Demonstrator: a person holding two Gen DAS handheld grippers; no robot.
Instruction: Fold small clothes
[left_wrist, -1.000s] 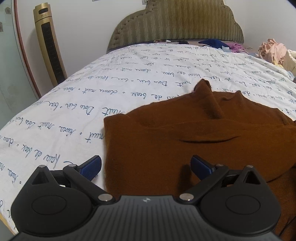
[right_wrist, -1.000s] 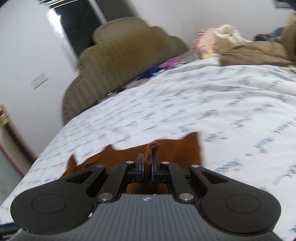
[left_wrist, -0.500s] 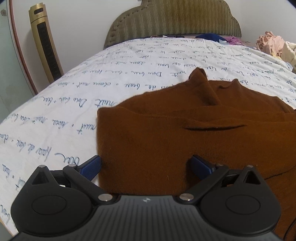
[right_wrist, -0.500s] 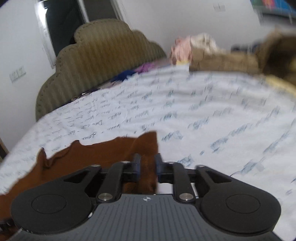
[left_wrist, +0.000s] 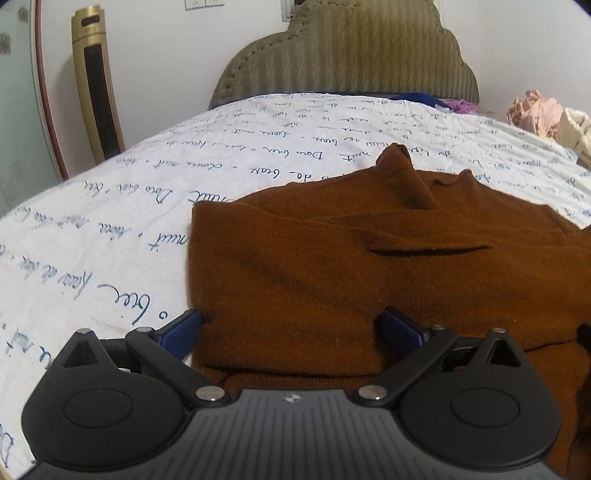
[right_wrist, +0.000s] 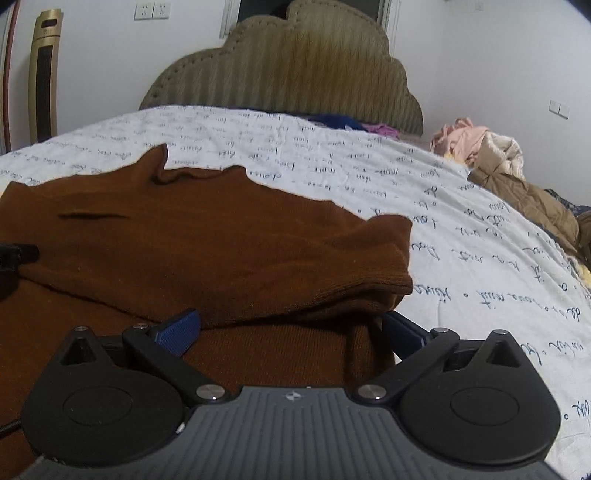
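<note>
A brown knit sweater (left_wrist: 351, 266) lies partly folded on the white bed sheet with blue script (left_wrist: 129, 229); it also shows in the right wrist view (right_wrist: 207, 243). Its top layer is doubled over the lower part, with the collar at the far edge. My left gripper (left_wrist: 291, 328) is open, its jaws wide apart over the sweater's near left corner. My right gripper (right_wrist: 291, 328) is open, its jaws wide apart at the near right fold of the sweater. Neither holds cloth. A bit of the left gripper (right_wrist: 14, 254) shows at the right view's left edge.
A padded olive headboard (left_wrist: 343, 55) stands at the far end. A gold tower fan (left_wrist: 98, 85) stands at the left wall. A pile of pink and tan clothes (right_wrist: 491, 155) lies at the far right of the bed. Blue and purple clothes (right_wrist: 347, 123) lie by the headboard.
My right gripper was shut on a fold of the sweater, carried it over and has opened, leaving the fold laid down. My left gripper stayed open and moved slightly in over the sweater.
</note>
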